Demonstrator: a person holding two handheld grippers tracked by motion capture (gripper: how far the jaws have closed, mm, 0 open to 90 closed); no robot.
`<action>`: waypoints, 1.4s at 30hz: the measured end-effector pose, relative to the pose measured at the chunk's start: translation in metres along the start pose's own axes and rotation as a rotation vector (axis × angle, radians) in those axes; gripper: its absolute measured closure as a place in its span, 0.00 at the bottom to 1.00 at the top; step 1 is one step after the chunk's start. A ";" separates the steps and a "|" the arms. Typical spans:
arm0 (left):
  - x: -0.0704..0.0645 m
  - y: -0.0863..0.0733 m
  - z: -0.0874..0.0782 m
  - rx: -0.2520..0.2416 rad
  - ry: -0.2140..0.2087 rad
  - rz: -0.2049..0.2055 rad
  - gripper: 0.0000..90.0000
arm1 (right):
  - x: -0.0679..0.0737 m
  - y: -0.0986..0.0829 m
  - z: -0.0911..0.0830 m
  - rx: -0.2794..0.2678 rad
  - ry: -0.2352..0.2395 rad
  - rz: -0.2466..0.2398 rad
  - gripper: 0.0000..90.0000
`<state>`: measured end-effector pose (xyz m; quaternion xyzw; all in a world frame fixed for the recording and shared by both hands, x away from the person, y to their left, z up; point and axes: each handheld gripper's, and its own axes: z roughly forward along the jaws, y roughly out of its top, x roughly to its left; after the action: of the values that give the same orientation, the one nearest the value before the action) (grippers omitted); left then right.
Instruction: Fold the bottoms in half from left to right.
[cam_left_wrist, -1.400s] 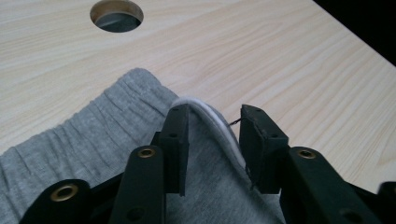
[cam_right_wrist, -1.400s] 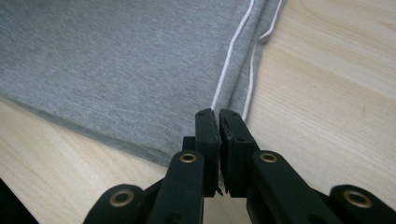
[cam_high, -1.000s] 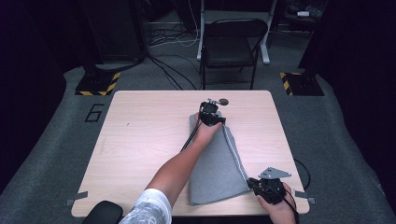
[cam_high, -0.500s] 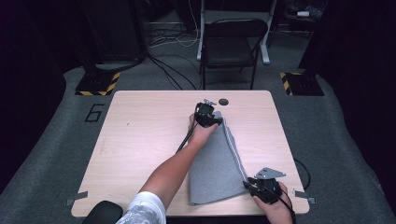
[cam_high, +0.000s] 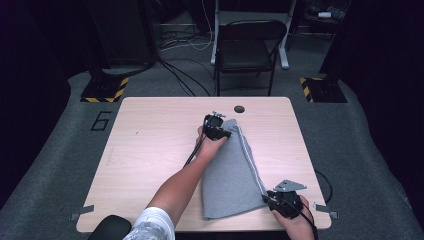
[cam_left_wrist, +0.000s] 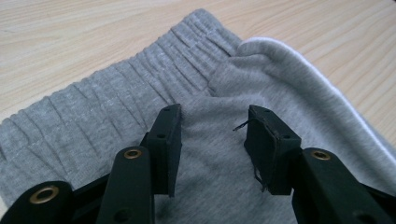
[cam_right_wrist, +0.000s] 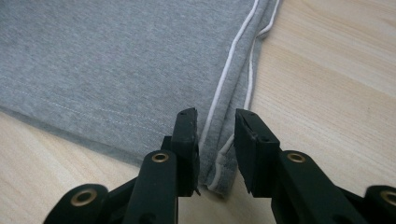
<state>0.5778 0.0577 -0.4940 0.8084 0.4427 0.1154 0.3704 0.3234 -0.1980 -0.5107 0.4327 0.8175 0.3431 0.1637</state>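
1. High view: a folded grey knit garment with a white side stripe (cam_high: 230, 175) is laid on the light wooden table (cam_high: 150, 150), right of centre. The left gripper (cam_high: 220, 131) is set at its far end, the right gripper (cam_high: 280, 200) at its near right corner.
2. Left gripper view: the jaws are spread over the grey cloth just below the ribbed elastic waistband (cam_left_wrist: 116, 98), nothing pinched.
3. Right gripper view: the jaws are parted around the striped corner hem (cam_right_wrist: 219, 168), not clamped.
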 end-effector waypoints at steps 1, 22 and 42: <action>0.000 -0.001 0.001 0.004 0.004 0.014 0.62 | 0.000 0.000 0.000 0.000 0.004 0.007 0.77; 0.015 -0.001 -0.035 -0.062 0.007 0.008 0.57 | 0.001 0.007 -0.005 -0.036 0.007 -0.009 0.65; 0.043 -0.025 -0.048 -0.022 0.067 -0.041 0.54 | 0.001 0.019 0.009 -0.045 0.018 -0.047 0.59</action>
<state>0.5630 0.1244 -0.4841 0.7907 0.4701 0.1395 0.3666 0.3390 -0.1863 -0.5034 0.4065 0.8209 0.3612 0.1742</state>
